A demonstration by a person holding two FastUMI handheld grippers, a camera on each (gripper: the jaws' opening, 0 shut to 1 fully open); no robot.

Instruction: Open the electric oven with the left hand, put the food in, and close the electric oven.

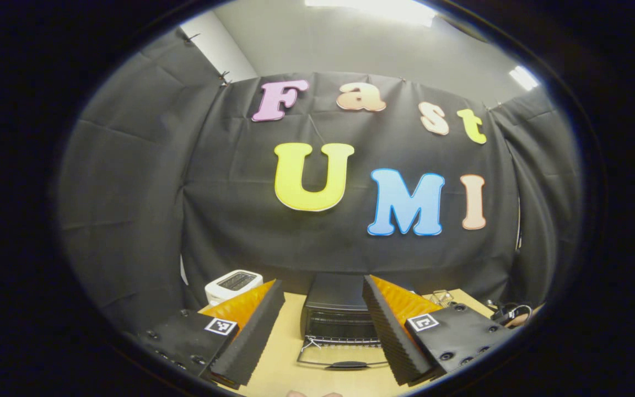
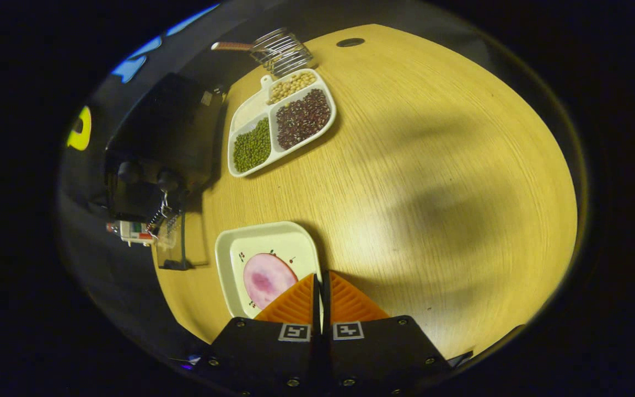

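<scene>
In the left gripper view, your left gripper point(image 1: 323, 325) is spread wide and holds nothing, and straight ahead between its fingers sits the black electric oven point(image 1: 337, 311) on the wooden table point(image 1: 287, 344), its door point(image 1: 345, 355) dropped open toward you, with a white toaster point(image 1: 233, 285) off past the left finger. In the right gripper view, your right gripper point(image 2: 320, 289) has its fingers pressed together on the near right rim of the white plate point(image 2: 265, 242). The pink slice of food point(image 2: 265, 278) lies on that plate just left of the fingertips; a divided tray of beans point(image 2: 281, 124) is farther ahead, and the oven is ahead to the left.
</scene>
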